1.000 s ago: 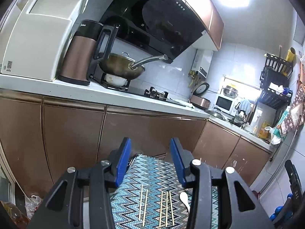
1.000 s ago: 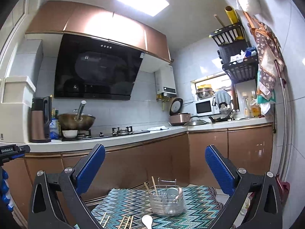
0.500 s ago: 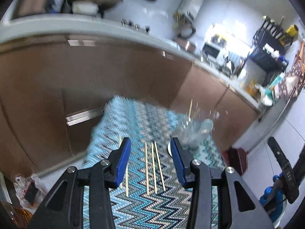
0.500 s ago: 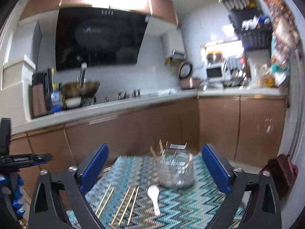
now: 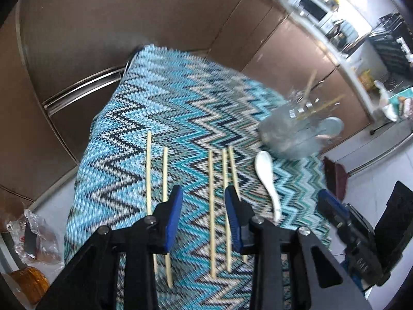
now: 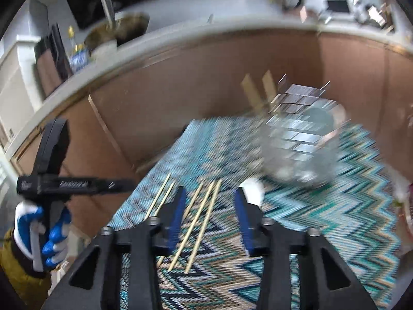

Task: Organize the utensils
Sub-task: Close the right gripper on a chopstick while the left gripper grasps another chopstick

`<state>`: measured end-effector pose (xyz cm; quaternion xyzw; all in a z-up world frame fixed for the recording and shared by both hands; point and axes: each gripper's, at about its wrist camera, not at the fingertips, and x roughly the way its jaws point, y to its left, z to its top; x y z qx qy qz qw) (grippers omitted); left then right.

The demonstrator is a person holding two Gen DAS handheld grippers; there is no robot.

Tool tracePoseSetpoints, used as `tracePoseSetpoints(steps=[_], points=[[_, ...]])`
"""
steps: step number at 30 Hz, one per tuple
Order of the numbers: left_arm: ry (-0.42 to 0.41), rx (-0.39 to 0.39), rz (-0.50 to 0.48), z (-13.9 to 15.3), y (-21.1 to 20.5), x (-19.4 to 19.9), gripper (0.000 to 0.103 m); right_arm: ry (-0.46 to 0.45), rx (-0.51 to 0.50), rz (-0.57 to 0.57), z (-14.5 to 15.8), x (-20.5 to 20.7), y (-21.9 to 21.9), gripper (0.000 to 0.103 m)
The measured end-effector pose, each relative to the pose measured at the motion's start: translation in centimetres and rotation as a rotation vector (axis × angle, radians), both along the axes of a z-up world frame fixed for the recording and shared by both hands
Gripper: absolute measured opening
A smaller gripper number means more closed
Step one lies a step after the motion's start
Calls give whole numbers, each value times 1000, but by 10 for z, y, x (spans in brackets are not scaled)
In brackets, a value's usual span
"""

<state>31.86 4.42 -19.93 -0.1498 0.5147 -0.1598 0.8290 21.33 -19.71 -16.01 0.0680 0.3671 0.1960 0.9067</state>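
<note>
Chopsticks (image 5: pixel 211 206) between parted left tool (image 5: pixel 204 206) tips

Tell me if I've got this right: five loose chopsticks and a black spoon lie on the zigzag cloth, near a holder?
Nearly. The spoon is white, not black, as the left wrist view shows. The five chopsticks do lie loose on the zigzag cloth, near the holder.

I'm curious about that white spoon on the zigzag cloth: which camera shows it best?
The left wrist view: the white spoon lies in full, bowl to handle. In the right wrist view it is blurred and partly hidden behind a finger of the tool.
</note>
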Motion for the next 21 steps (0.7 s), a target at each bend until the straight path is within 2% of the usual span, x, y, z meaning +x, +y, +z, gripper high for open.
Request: tracePoseSetpoints(steps=[4,8,14,21], points=[[55,39,-19,-16,-7,28,31,106,-20,97,-32,34,30,22],[86,73,-27,-26,-10,46,31,201,-40,117,-60,63,44,21],[124,93,-35,-37,-11,60,28,248,-102,76,-76,98,45,21],[154,115,-41,-49,-15,69,24,299,-144,74,-87,123,44,16]])
